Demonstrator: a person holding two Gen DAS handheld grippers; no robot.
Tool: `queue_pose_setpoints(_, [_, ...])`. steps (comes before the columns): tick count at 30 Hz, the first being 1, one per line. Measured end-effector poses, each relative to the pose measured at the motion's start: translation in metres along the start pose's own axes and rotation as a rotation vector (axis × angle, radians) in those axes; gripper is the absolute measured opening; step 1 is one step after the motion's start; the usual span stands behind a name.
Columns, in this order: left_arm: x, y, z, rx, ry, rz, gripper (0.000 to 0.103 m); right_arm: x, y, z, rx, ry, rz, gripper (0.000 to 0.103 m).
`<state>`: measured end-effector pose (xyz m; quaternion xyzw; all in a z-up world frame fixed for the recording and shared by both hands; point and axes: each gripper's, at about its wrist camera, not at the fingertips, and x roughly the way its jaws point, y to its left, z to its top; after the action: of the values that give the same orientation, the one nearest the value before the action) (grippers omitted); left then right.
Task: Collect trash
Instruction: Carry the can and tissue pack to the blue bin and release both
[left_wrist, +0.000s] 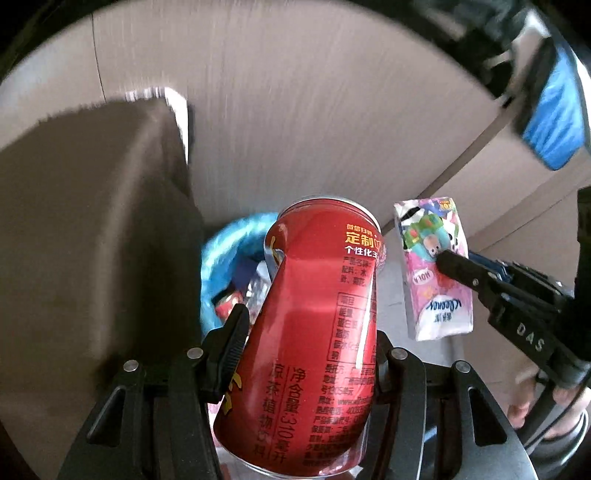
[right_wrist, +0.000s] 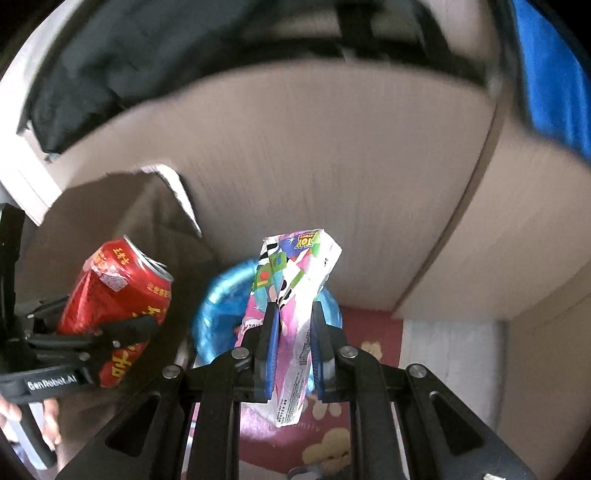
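My left gripper (left_wrist: 308, 332) is shut on a dented red drink can (left_wrist: 314, 325), held in the air; the can also shows at the left of the right wrist view (right_wrist: 118, 299). My right gripper (right_wrist: 293, 314) is shut on a pink and white tissue pack (right_wrist: 291, 306) with cartoon print, which also shows in the left wrist view (left_wrist: 436, 269). Below and beyond both items is a bin lined with a blue plastic bag (left_wrist: 229, 254), also in the right wrist view (right_wrist: 221, 306), with some trash inside.
A large brown cardboard box flap (left_wrist: 92, 240) stands at the left, close to the can. A tan wall or panel (right_wrist: 314, 166) fills the background. A red mat with popcorn print (right_wrist: 332, 443) lies below the right gripper.
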<state>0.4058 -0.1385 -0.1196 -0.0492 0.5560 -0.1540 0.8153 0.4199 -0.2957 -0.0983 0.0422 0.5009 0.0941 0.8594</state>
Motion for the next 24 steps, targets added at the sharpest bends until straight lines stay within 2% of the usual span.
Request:
queue_pose_setpoints(7, [0.028, 0.016, 0.009, -0.033, 0.045, 0.056, 0.056, 0.056, -0.008, -0.015, 0.045, 0.079, 0.051, 0.014])
queue_pose_setpoints(10, [0.036, 0.013, 0.016, -0.022, 0.040, 0.096, 0.056, 0.070, -0.010, -0.016, 0.065, 0.092, 0.076, 0.017])
queue_pose_setpoints(14, [0.041, 0.014, 0.021, -0.033, 0.022, 0.092, 0.056, 0.082, -0.015, -0.015, 0.121, 0.106, 0.116, 0.020])
queue_pose_setpoints(19, [0.022, 0.022, 0.023, -0.060, -0.030, 0.034, 0.056, 0.083, -0.019, -0.016, 0.129, 0.104, 0.153, 0.021])
queue_pose_setpoints(24, [-0.015, 0.017, 0.015, -0.025, -0.102, 0.033, 0.056, 0.080, -0.009, -0.015, 0.126, 0.083, 0.163, 0.021])
